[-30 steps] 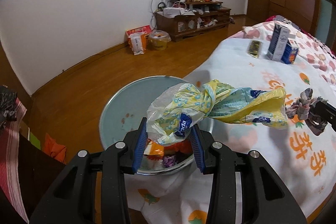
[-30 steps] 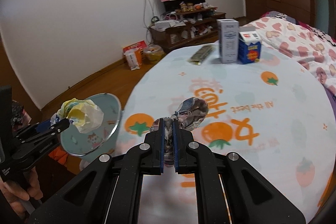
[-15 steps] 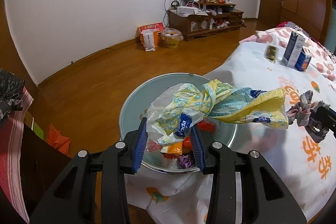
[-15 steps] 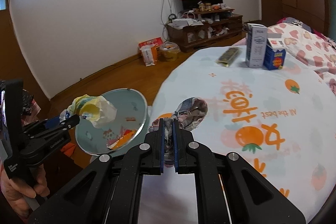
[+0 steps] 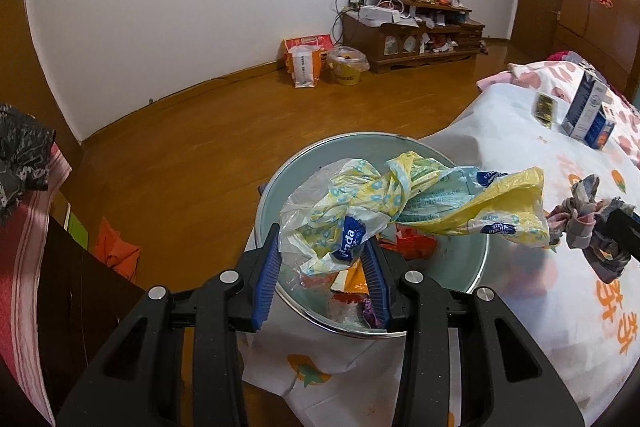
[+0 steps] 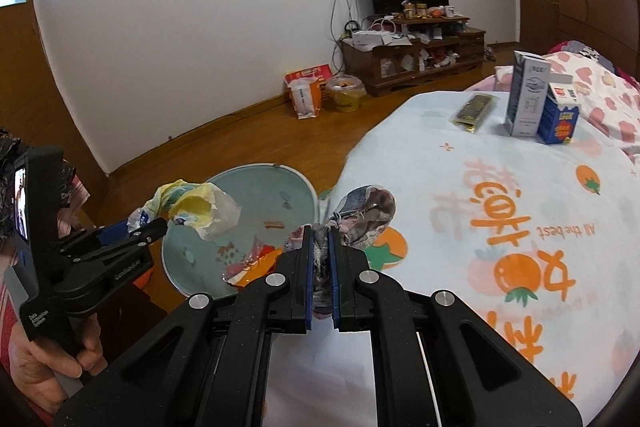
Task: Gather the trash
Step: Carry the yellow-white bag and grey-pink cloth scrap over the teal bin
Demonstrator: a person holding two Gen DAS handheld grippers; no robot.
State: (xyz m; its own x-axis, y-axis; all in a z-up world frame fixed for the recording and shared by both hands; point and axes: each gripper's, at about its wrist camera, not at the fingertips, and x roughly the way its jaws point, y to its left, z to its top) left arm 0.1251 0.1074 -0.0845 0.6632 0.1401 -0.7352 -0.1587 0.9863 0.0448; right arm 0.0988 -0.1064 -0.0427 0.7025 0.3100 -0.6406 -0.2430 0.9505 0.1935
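A: So the plastic bag [image 5: 404, 203] has come over the bin [image 5: 476, 267] now?

B: Yes. A second ago the bin sat mostly behind the bag and half under the left gripper [image 5: 322, 267]; now its round mouth is open to view below the bag, with wrappers [image 5: 352, 281] lying in the bottom. The jaws are part-way closed and clamp the crumpled end of the bag, while the yellow tail hangs out toward the bed.

A: And the other one?

B: The right gripper [image 6: 321, 259] has travelled the same way with its jaws pinched tight on a wad of cloth [image 6: 366, 213]. That wad is at the bed's [image 6: 520, 327] near edge, just beside the bin's rim.

A: What does that mean for the job?

B: I'd judge the bag is about ready to drop, and the cloth is next.

A: Any edges to mind?

B: The bin's metal rim touches the bedsheet on one side, and the bag's tail reaches past it, so it could drape onto the sheet. A dark cabinet [image 5: 60, 287] stands near on the other side. Beyond the bin the wooden floor [image 5: 208, 147] lies open. Two cartons [image 6: 540, 103] and a packet [image 6: 476, 113] stay at the bed's far edge, well apart.
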